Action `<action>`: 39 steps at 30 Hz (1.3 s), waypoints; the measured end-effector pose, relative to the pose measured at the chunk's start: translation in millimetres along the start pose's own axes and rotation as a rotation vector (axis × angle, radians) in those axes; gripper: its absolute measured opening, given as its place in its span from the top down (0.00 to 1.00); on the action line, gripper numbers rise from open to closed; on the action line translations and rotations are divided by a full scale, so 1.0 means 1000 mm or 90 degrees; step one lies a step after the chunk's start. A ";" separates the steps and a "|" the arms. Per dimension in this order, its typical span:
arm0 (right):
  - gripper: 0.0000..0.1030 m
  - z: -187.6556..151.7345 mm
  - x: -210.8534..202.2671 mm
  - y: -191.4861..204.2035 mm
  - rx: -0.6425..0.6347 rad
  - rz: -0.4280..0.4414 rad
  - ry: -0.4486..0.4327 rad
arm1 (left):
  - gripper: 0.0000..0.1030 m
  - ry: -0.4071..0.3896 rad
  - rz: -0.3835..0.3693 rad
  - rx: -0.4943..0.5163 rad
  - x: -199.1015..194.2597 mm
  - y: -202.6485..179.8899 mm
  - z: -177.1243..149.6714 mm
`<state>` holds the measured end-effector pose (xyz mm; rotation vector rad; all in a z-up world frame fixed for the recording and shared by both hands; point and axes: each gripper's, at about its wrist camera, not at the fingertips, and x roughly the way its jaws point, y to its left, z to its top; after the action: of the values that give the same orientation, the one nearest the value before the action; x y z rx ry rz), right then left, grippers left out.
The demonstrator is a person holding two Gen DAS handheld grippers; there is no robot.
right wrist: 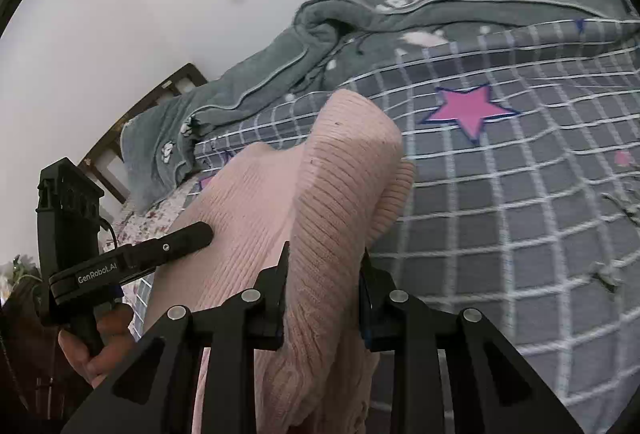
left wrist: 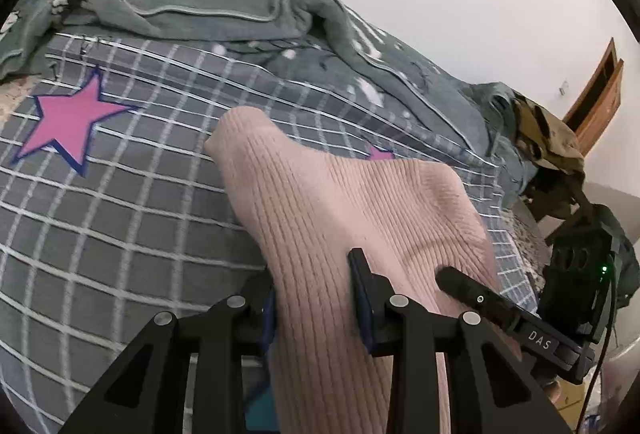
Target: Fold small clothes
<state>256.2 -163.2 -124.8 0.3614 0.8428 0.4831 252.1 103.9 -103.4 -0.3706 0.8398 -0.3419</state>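
- Nearest the lens in the left wrist view, the left gripper has its jaws pressed onto a bunched fold of the pink ribbed knit, which passes between them and runs up toward 12 o'clock.
- In the right wrist view the right gripper likewise pinches a thick gathered band of the same knit, the cloth rising toward 1 o'clock; the other gripper shows at 9 o'clock with a hand around its handle.
- The garment hangs lifted between the two tools over the grey checked bedsheet with its pink star. A rumpled grey-green blanket lies along the far edge at 12 o'clock.
- Handling, as I judge it: light, soft and stretchy, with no stiffness to hold a crease, so it will sag and drape wherever unsupported. The ribbing gives good friction, so slipping seems unlikely, but pulling the grippers apart could stretch it out of shape.
- Best holds look like the corners or a hem edge, gripped through few layers, so that the fold lands flat on the sheet.
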 end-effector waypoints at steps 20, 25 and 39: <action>0.55 0.007 0.018 0.007 -0.107 -0.181 0.008 | 0.42 -0.013 0.110 0.104 0.032 0.012 -0.016; 0.68 -0.006 -0.005 0.017 -0.115 -0.167 -0.007 | 0.39 -0.020 0.110 0.098 0.018 0.015 -0.025; 0.90 -0.040 0.001 0.015 -0.107 -0.246 -0.005 | 0.38 -0.025 0.128 0.129 -0.035 -0.011 -0.054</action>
<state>222.0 -145.3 -142.7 0.0413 0.8338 0.1891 187.6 99.6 -108.7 -0.1024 0.7889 -0.2298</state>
